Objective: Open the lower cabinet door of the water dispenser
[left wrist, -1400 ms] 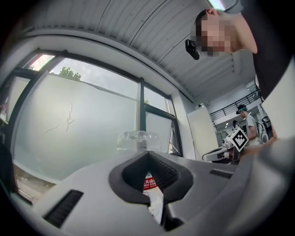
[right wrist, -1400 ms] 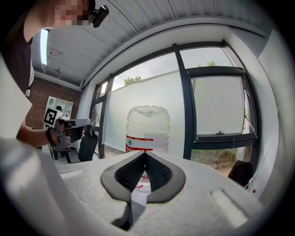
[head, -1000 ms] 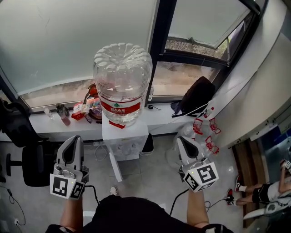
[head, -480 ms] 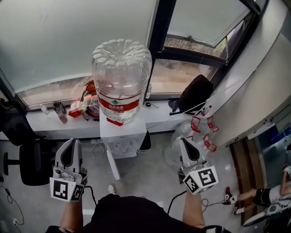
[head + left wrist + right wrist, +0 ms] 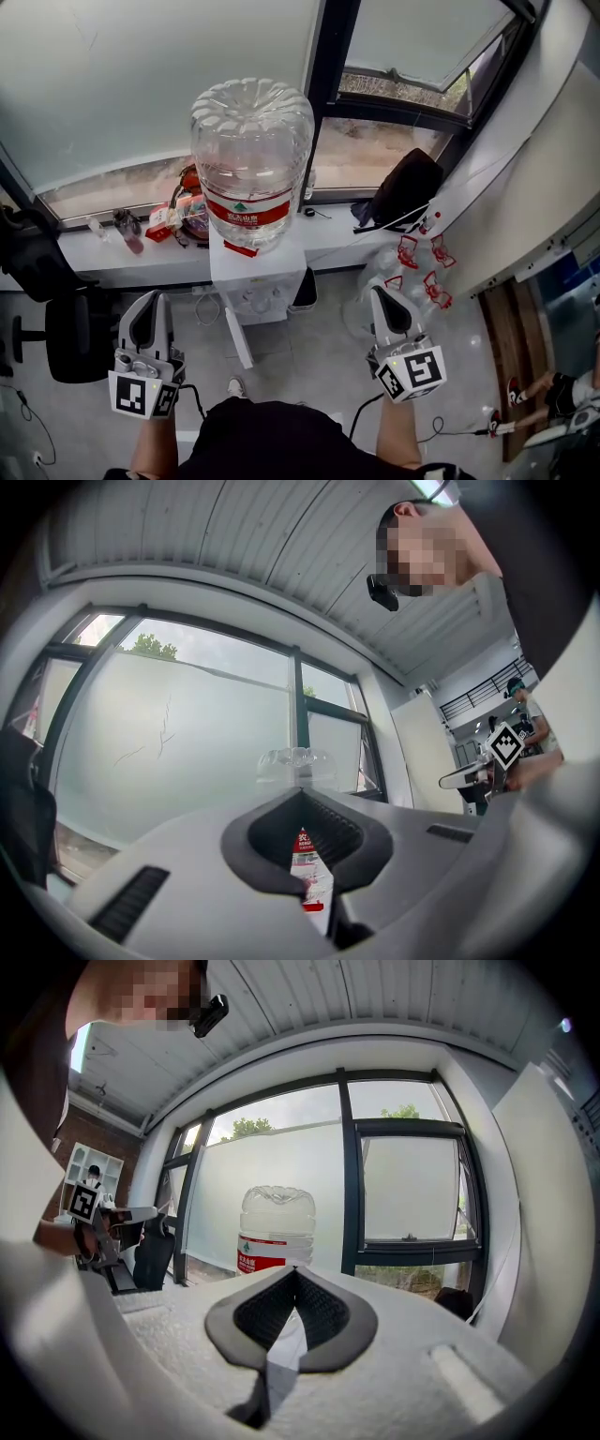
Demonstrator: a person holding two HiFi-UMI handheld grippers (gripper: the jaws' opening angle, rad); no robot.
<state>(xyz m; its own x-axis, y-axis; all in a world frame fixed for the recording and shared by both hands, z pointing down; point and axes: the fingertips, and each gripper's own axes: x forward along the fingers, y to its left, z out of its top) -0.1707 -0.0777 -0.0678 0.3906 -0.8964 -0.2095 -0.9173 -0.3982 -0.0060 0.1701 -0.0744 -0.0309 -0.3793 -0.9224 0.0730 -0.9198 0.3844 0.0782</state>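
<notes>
Setting: grey floor under a wide window, with a white sill running along the floor's far edge
Water dispenser: white and upright at the far edge of the floor, its back to the sill; a large clear bottle with a red label stands neck-down on its top
Lower cabinet door: a white panel seen edge-on, low on the dispenser, jutting from the left front corner toward the person; it appears swung clear of the cabinet front
Left gripper: held at the near edge of the floor, left of the dispenser and well apart from the door; jaws closed together, nothing between them
Right gripper: held at the near edge, right of the dispenser and well apart from it; jaws fully closed and empty
Progress: judged from how the door stands, the opening looks done; neither gripper touches it, and at most a wider swing is left; the steep view does not show how far it stands open
Surroundings: black chair at the floor's left edge; dark bag on the sill's right part; small packets on the sill beside the dispenser
</notes>
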